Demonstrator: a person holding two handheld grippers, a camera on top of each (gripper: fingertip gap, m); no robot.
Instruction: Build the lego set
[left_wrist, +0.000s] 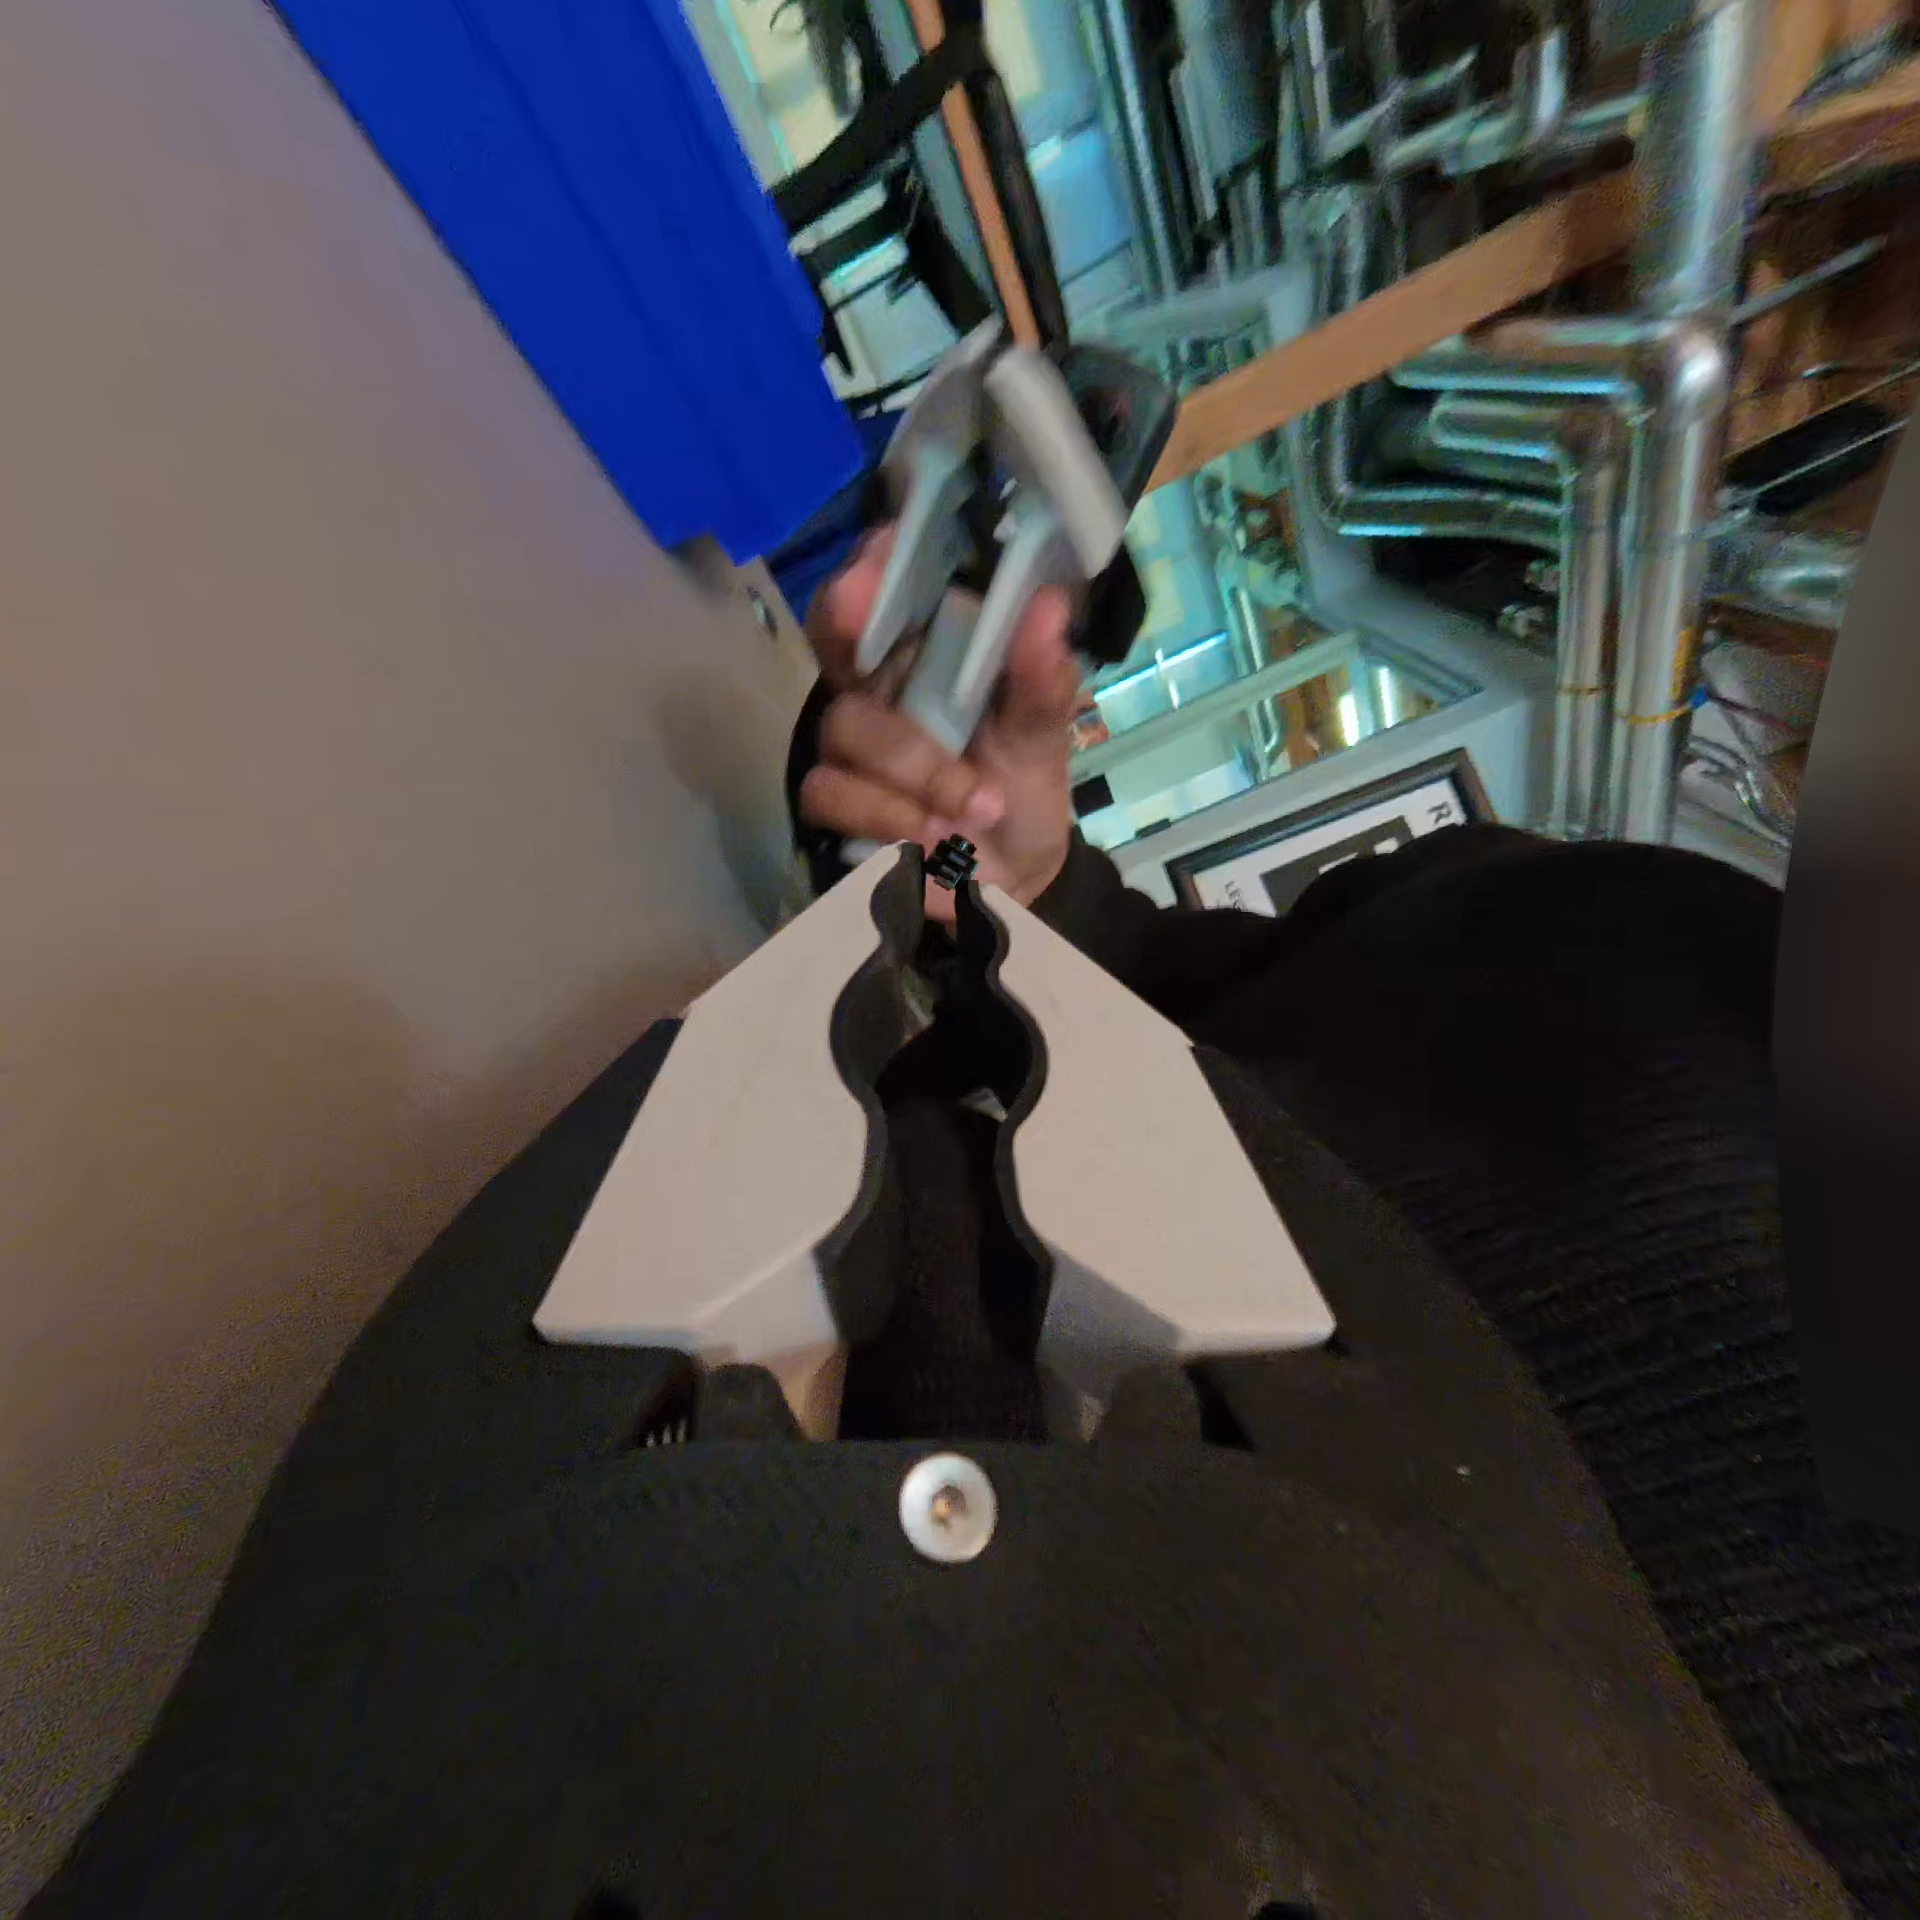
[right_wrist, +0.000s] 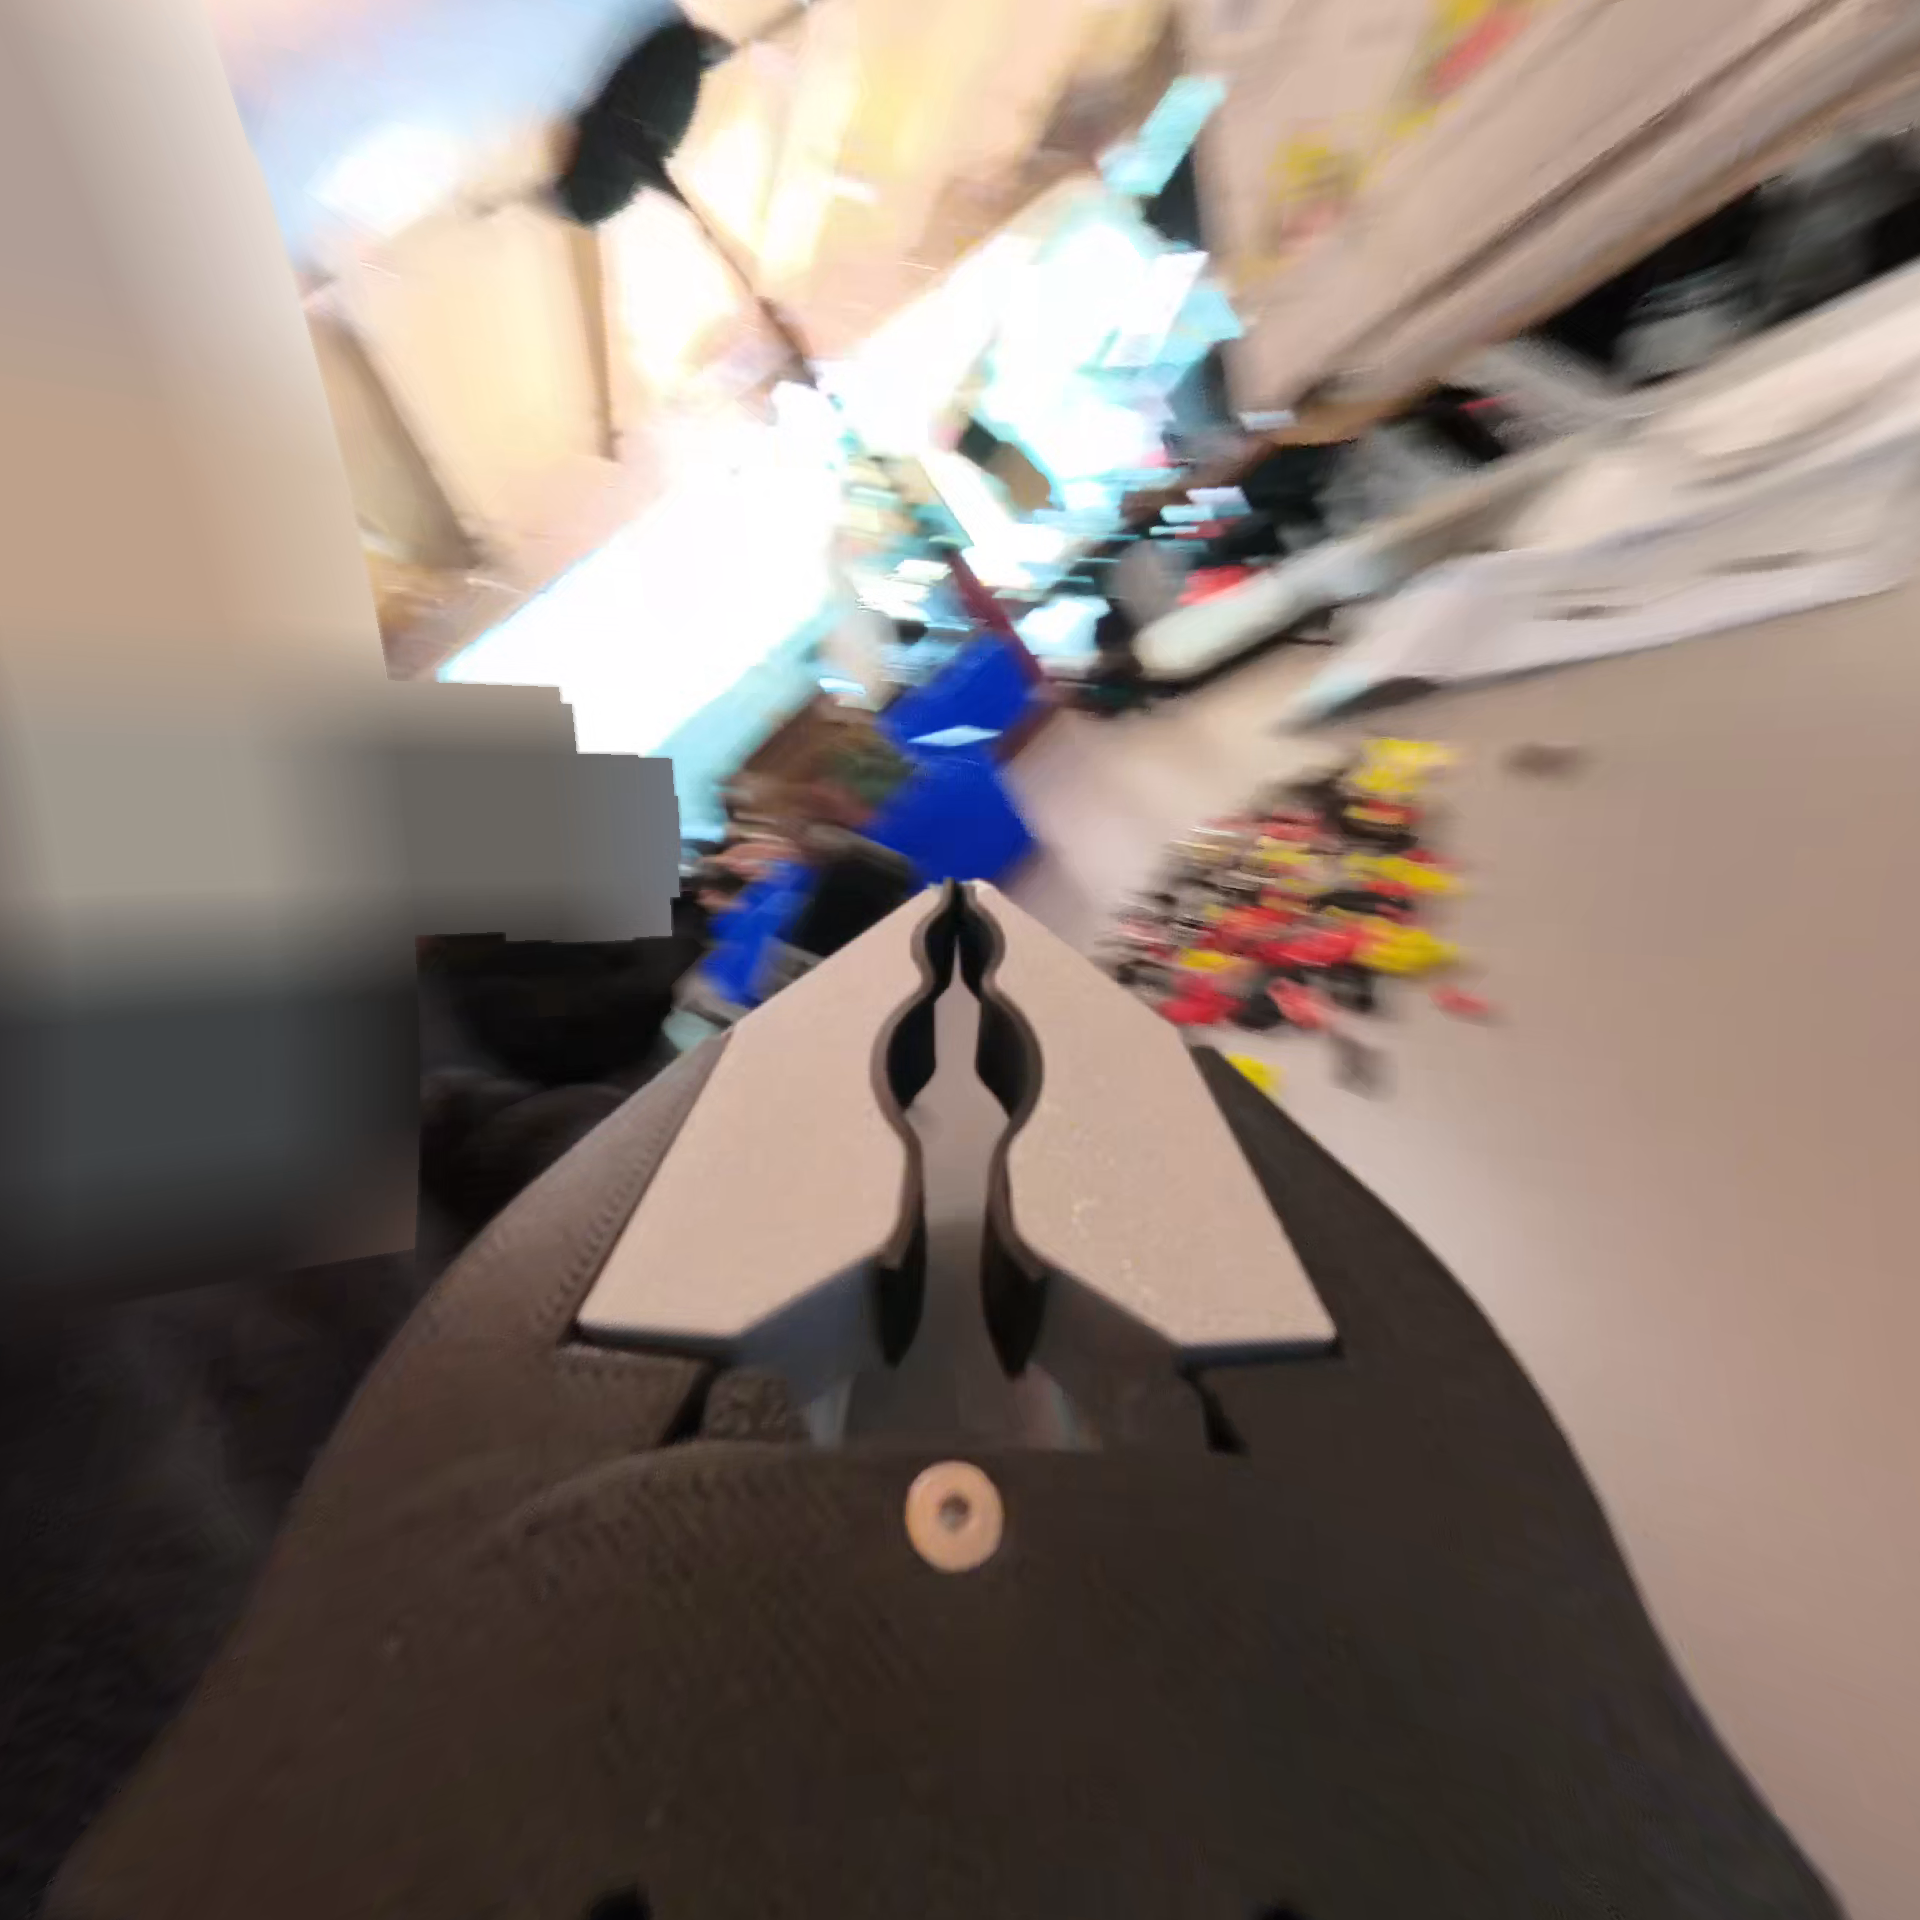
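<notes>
While we hold left gripper (left_wrist: 943, 883) raised off table, tips pinch small black gear piece (left_wrist: 954, 862), piece poking out past tips. Right gripper (right_wrist: 954, 902) pressed together, nothing seen between tips. In left view right gripper sits just beyond gear, far side, nearer than anything else. Lego pile (right_wrist: 1309, 904) lies right of right tips, on grey table (right_wrist: 1662, 1039), blurred.

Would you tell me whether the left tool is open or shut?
Shut: the left tool pinches a small black toothed piece between its tips.
</notes>
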